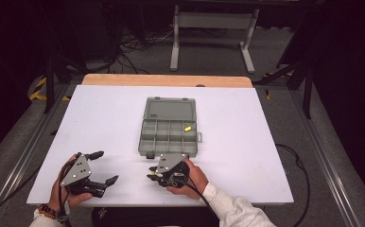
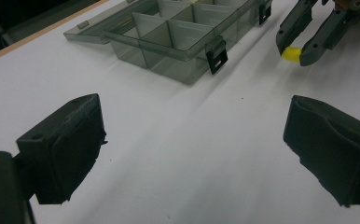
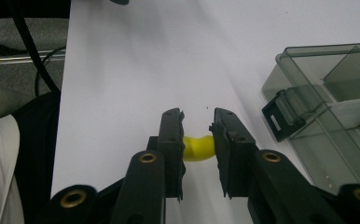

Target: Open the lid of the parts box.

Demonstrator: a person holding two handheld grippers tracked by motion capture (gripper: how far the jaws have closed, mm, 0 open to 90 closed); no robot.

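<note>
A small yellow piece [image 3: 197, 147] is pinched between the nearly closed jaws of the right gripper [image 3: 197, 140], just above the white table [image 1: 247, 142] near its front edge and just in front of the front left corner of the compartment box [image 1: 169, 126]. In the right gripper view the piece looks bent and squeezed between the pads, so it is judged soft, very light and easily deformed, probably foam; little grip force is called for, and a hold across its middle, as it is taken now, should keep it from slipping or springing out. A second yellow piece [image 1: 187, 128] is seen lying in a compartment on the right side of the box. The box is of thin smoky plastic, with its lid [image 1: 169, 109] laid open flat toward the far edge of the table and a black latch [image 3: 280, 120] standing out at its front wall; the walls and dividers are low but stiff, and the latch could be caught by a jaw carried in too low. The left gripper [image 1: 102, 166] is held wide open with nothing between its jaws, near the front left corner of the table, well apart from the box. Open room is left on both sides of the box and along the front edge, so that a lift and a short carry over the front wall are judged unobstructed.
</note>
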